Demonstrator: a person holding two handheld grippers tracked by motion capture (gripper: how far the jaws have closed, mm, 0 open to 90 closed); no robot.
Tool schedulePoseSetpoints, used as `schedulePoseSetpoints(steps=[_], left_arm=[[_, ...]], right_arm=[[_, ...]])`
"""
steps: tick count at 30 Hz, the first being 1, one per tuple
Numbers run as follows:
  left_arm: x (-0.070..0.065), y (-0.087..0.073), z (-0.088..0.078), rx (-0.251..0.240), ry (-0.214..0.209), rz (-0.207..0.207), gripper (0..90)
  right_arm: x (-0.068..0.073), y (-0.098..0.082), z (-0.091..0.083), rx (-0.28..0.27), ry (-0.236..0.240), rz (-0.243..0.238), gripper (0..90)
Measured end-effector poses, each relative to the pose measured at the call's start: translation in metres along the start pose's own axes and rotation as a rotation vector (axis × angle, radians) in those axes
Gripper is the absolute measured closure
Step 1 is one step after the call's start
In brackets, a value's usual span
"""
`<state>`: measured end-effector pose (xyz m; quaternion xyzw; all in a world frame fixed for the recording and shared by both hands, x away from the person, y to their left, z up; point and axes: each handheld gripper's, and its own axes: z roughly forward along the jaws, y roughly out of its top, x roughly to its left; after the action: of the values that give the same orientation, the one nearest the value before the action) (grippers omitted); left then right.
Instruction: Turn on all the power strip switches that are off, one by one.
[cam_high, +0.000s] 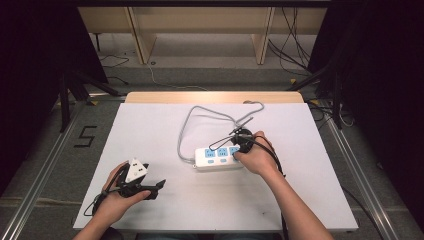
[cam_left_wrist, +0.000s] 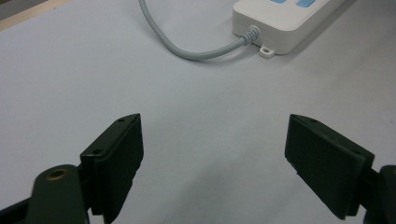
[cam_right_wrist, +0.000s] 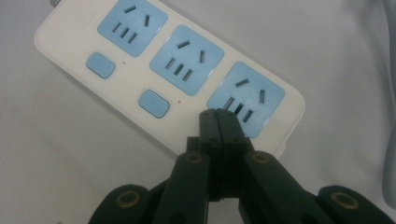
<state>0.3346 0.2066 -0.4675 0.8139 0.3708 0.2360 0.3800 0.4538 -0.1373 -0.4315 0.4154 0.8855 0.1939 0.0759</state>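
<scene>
A white power strip (cam_high: 217, 157) with three blue sockets and blue switches lies in the middle of the white table; its grey cable (cam_high: 186, 131) loops away toward the far edge. My right gripper (cam_high: 240, 146) is shut, its tips down on the strip (cam_right_wrist: 140, 60) beside the end socket (cam_right_wrist: 246, 99), over the spot of the switch nearest that end; nothing is between the jaws (cam_right_wrist: 217, 114). My left gripper (cam_high: 161, 184) rests near the front left of the table, jaws wide open and empty (cam_left_wrist: 212, 149), facing the strip's cable end (cam_left_wrist: 275, 23).
The white table top (cam_high: 150, 130) has bare room to the left and along the front. Black tripod legs (cam_high: 67, 95) and cables stand on the floor at both sides. A wooden frame (cam_high: 145, 35) stands behind the table.
</scene>
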Motion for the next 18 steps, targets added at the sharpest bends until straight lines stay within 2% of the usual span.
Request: schedulePoseSetpoints(steps=[18], left_arm=[[-0.0005,0.0002,-0.0001,0.003,-0.001,0.002,19.1]], right_arm=[[-0.0011,0.0016,0.0017,0.019,0.006,-0.001,90.0]])
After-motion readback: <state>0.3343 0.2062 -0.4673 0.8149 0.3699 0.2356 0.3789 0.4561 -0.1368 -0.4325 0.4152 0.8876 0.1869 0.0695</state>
